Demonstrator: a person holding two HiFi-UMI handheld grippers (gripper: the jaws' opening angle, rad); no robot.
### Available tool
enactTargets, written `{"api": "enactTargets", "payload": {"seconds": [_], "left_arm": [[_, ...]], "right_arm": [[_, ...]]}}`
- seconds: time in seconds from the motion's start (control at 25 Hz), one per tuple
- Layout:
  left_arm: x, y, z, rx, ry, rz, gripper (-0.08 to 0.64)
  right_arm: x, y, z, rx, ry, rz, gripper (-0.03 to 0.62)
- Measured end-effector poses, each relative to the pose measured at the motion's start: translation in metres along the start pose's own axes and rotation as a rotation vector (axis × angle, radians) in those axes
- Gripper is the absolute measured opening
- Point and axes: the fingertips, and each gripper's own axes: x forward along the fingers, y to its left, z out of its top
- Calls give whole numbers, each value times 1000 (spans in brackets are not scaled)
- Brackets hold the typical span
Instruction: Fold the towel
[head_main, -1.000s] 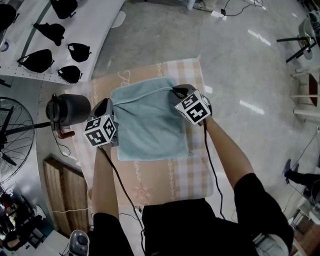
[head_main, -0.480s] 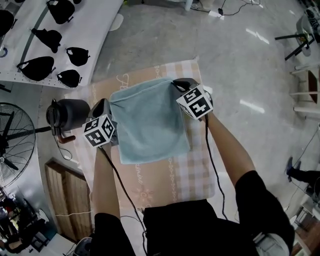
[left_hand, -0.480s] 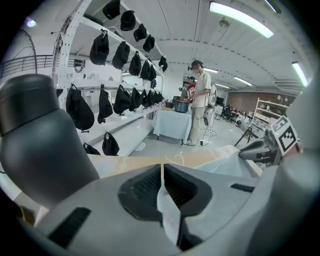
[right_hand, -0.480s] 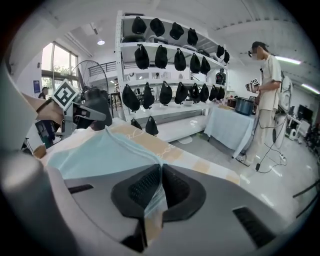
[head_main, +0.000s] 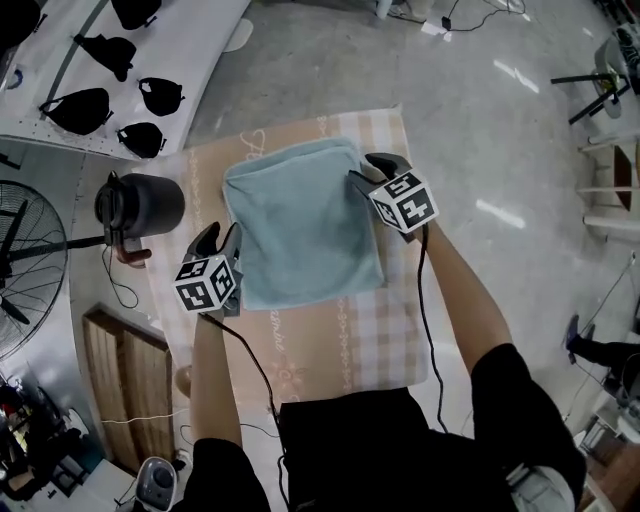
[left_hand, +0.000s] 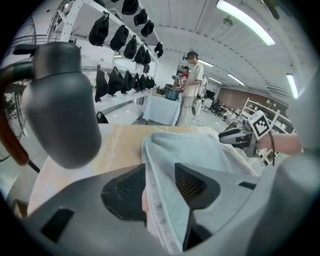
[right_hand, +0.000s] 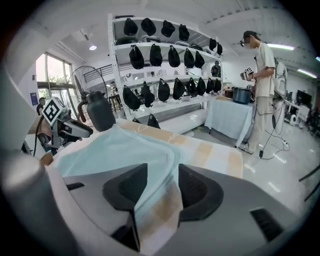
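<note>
The light blue towel (head_main: 300, 225) lies folded and flat on the checked tablecloth (head_main: 330, 340). My left gripper (head_main: 222, 238) is at the towel's left edge, my right gripper (head_main: 368, 170) at its right edge near the far corner. Both sets of jaws have just been opening. In the left gripper view the towel's hemmed edge (left_hand: 200, 150) runs loosely between the parted jaws of the left gripper (left_hand: 160, 185). In the right gripper view the towel's edge (right_hand: 120, 150) passes between the parted jaws of the right gripper (right_hand: 162, 187), with tablecloth showing beneath.
A dark grey kettle (head_main: 140, 205) stands on the table just left of the towel, close to my left gripper. A white shelf with black caps (head_main: 120, 60) is beyond it, and a fan (head_main: 25, 270) to the left. A person (right_hand: 260, 75) stands far off.
The towel was held raised at both sides; now it lies flat and folded. Both grippers' jaws have parted, and the left gripper has drawn back towards me along the towel's left edge.
</note>
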Motion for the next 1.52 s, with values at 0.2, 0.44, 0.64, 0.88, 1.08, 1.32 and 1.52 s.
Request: {"api": "enactTargets", "payload": {"seconds": [0.2, 0.44, 0.64, 0.88, 1.08, 1.32, 1.52], "left_arm": [[-34, -15, -48, 5, 30, -40, 172], [-72, -29, -96, 11, 17, -115, 195], [-97, -34, -128, 18, 35, -175, 207], [-106, -40, -156, 99, 89, -207, 207], [-104, -52, -166, 254, 122, -247, 207], [-95, -46, -181, 231, 161, -212, 132], [-104, -40, -183, 191, 134, -192, 49]], "right_arm": [[-36, 25, -38, 56, -3, -6, 173], [-97, 75, -78, 194, -111, 44, 173], [-132, 125, -117, 172, -86, 94, 173], [-132, 155, -144, 30, 7, 65, 196], [-122, 164, -151, -107, 74, 95, 209], [-116, 158, -163, -101, 114, 27, 117], [-132, 165, -172, 5, 59, 4, 88]]}}
